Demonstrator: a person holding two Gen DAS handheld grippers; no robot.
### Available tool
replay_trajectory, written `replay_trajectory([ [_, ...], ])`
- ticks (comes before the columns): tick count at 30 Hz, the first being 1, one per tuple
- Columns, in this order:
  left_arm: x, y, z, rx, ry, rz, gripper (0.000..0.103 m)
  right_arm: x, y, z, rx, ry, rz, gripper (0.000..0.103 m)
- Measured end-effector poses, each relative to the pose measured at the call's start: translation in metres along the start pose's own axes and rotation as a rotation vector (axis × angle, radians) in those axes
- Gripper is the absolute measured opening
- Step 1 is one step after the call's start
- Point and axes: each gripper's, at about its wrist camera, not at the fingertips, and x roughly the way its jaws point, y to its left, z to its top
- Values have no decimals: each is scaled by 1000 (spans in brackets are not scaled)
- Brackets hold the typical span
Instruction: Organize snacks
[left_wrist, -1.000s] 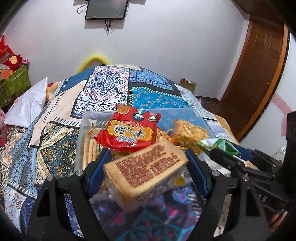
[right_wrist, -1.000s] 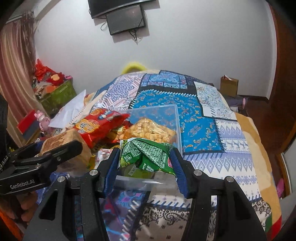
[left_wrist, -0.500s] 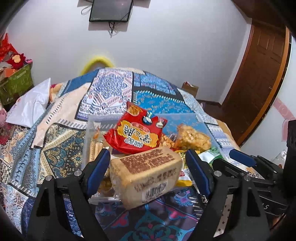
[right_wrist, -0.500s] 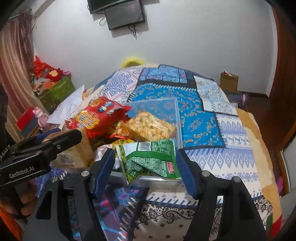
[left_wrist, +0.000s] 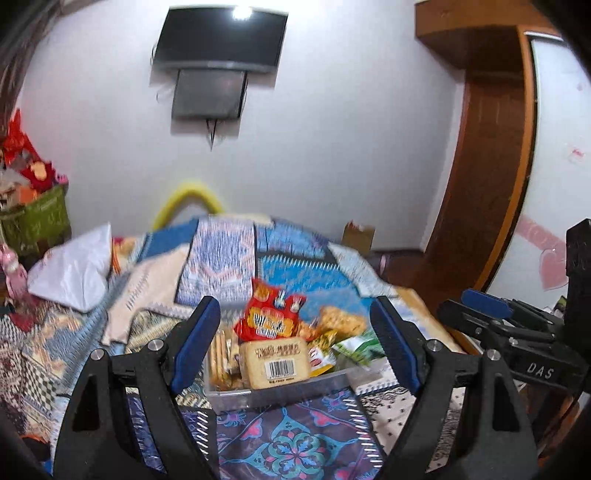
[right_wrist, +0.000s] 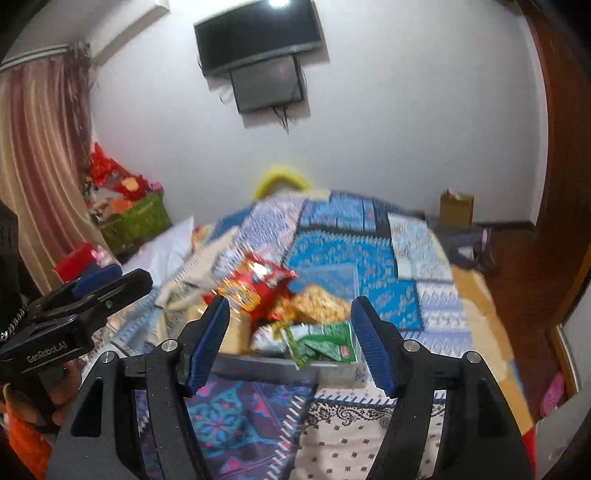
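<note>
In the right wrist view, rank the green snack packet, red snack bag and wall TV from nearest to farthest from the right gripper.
1. Green snack packet, at the clear bin's near edge, just beyond the right gripper.
2. Red snack bag, farther back, left.
3. Wall TV, high on the far wall.
</note>
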Motion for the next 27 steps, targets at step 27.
replay_trajectory([
  [27, -84, -11, -7, 54, -111, 19, 102, -78, 37, -8, -53, -170, 1, 102],
])
